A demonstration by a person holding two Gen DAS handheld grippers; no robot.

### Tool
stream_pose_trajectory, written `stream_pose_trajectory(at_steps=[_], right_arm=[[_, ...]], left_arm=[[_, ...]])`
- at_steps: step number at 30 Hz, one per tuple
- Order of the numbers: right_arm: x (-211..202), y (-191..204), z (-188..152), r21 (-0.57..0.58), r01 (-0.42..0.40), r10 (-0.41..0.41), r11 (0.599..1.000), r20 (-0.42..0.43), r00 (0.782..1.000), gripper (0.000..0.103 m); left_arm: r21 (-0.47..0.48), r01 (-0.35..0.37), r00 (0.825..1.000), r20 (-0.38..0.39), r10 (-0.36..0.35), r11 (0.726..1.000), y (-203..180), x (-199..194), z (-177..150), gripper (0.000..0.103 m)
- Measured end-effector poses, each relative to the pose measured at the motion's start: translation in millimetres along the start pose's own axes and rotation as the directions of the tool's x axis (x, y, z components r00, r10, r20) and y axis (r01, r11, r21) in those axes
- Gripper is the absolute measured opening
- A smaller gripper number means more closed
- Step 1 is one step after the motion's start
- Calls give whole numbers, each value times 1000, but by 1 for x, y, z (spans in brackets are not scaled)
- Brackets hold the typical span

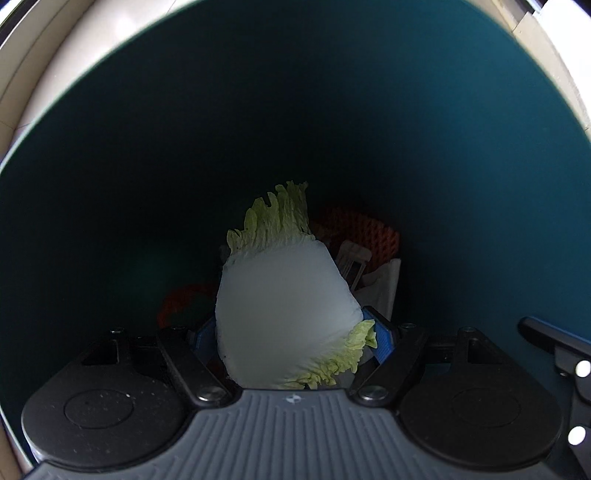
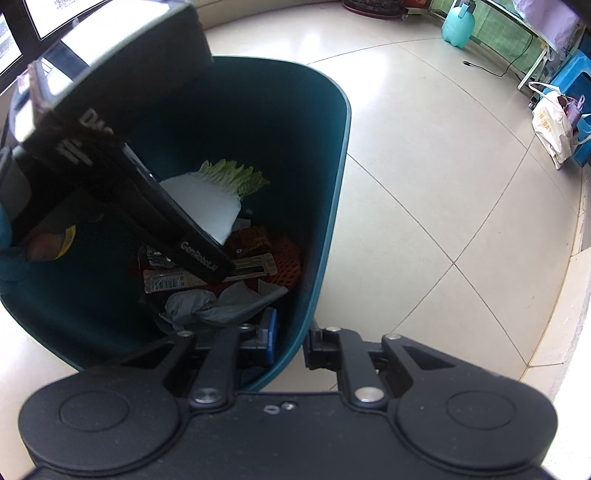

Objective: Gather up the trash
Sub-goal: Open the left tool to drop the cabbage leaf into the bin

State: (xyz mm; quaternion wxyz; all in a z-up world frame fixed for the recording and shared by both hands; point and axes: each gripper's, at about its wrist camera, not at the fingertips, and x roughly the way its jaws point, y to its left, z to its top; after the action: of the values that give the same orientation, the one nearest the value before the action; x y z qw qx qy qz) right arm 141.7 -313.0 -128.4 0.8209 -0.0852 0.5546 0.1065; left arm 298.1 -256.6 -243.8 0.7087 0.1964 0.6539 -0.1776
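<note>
My left gripper (image 1: 295, 338) reaches down inside the dark teal trash bin (image 1: 461, 147) and is shut on a cabbage leaf (image 1: 280, 299), white with a frilly green edge. The leaf hangs above the trash at the bottom. In the right wrist view the left gripper's black body (image 2: 147, 199) covers part of the leaf (image 2: 207, 206). My right gripper (image 2: 291, 343) is shut on the bin's rim (image 2: 334, 221), one finger inside the wall and one outside.
The bin holds orange foam netting (image 2: 286, 258), snack wrappers (image 2: 207, 277) and a grey crumpled bag (image 2: 218, 306). The bin stands on a cream tiled floor (image 2: 424, 184). A white bag (image 2: 554, 125), a blue stool and a teal jug (image 2: 458, 26) stand far right.
</note>
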Motion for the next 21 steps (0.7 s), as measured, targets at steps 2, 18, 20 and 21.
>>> stream_pose_trajectory(at_steps=[2, 18, 20, 21], right_arm=[[0, -1, 0, 2, -3, 3, 1000, -1, 1000, 14], [-11, -3, 4, 17, -26, 26, 1000, -4, 1000, 21], [-17, -6, 5, 30, -34, 34, 999, 5, 999, 21], [-22, -8, 8, 37, -35, 35, 999, 13, 999, 22]], left_arm=[[-5, 23, 999, -31, -23, 1000, -2, 5, 4, 80], [-53, 126, 991, 39, -124, 991, 18, -33, -19, 86], [-47, 115, 991, 72, -112, 992, 17, -46, -25, 86], [-43, 110, 991, 86, -106, 993, 16, -52, -28, 86]])
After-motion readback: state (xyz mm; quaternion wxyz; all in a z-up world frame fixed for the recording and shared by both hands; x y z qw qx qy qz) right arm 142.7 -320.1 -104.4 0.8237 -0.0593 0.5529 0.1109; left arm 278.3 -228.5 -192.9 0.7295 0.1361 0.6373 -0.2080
